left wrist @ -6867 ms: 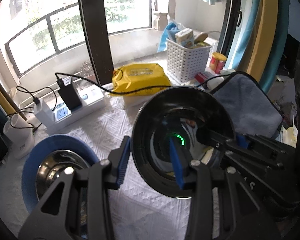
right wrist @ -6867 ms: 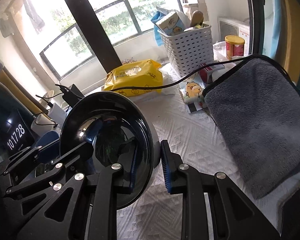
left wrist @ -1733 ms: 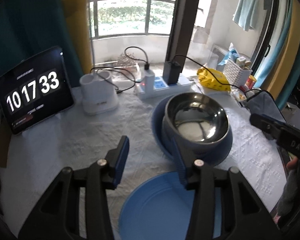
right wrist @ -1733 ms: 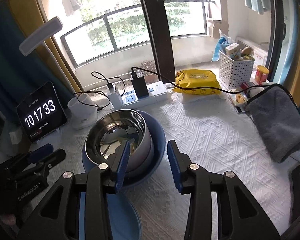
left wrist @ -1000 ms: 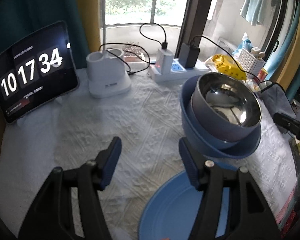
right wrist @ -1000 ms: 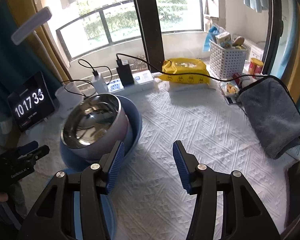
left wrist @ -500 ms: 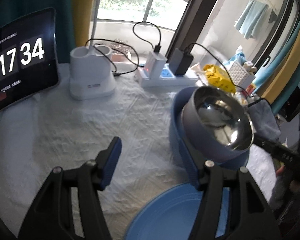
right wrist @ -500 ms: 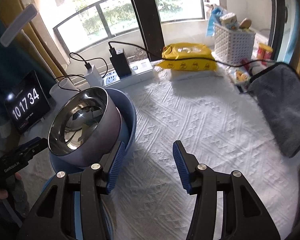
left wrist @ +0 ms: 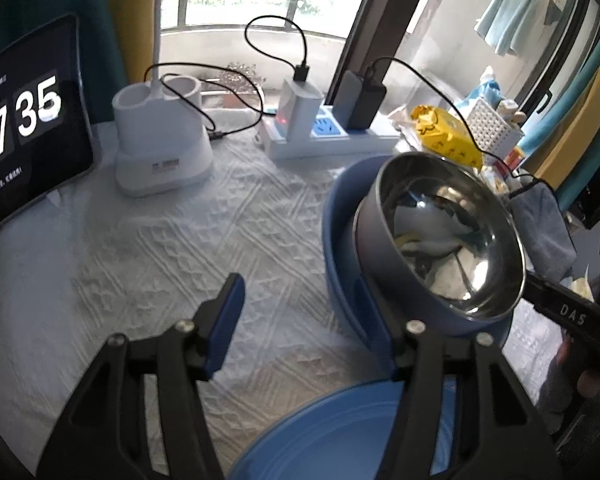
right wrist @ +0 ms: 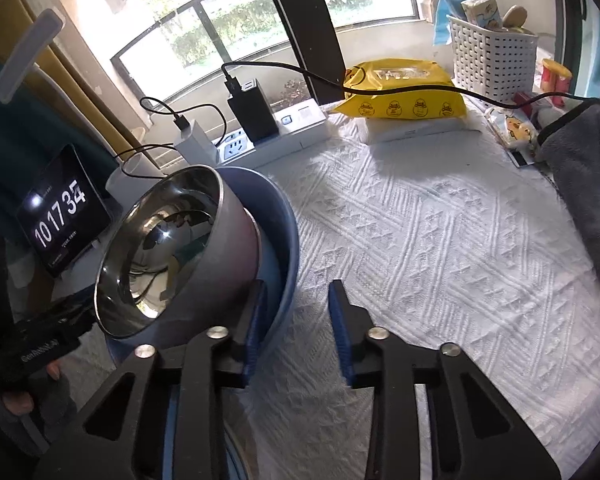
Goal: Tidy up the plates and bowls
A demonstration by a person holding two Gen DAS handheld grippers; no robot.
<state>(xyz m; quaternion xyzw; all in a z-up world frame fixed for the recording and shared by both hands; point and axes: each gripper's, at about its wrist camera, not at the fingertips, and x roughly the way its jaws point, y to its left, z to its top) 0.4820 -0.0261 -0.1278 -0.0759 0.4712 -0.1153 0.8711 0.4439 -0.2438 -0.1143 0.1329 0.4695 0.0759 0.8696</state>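
Right wrist view puts the right gripper (right wrist: 296, 324) at six o'clock, its jaws closing across the near rim of the blue bowl (right wrist: 288, 216). The left blue pad sits inside the bowl wall and the right pad outside it, with a gap still showing, so the pads are not pressing yet. The steel bowl (right wrist: 156, 248) is nested in the blue one and both lean hard toward nine o'clock — the stack looks tipped up rather than sitting flat on the white cloth (right wrist: 440, 240).

Left wrist view shows the left gripper (left wrist: 304, 316) at six o'clock, also closing. Its right finger reaches up to the blue bowl's wall at about four o'clock, its left finger stands apart over bare cloth, and nothing is pinched between them. A blue plate (left wrist: 340, 436) lies at the bottom edge, just below the bowls.

The risk, as I judge it, is the loose steel bowl: nothing holds it but the tilt of its host, so a steeper lean or a jolt could slide it out. A rim pinch that lands shallow could also slip — dropping both bowls onto the plate.
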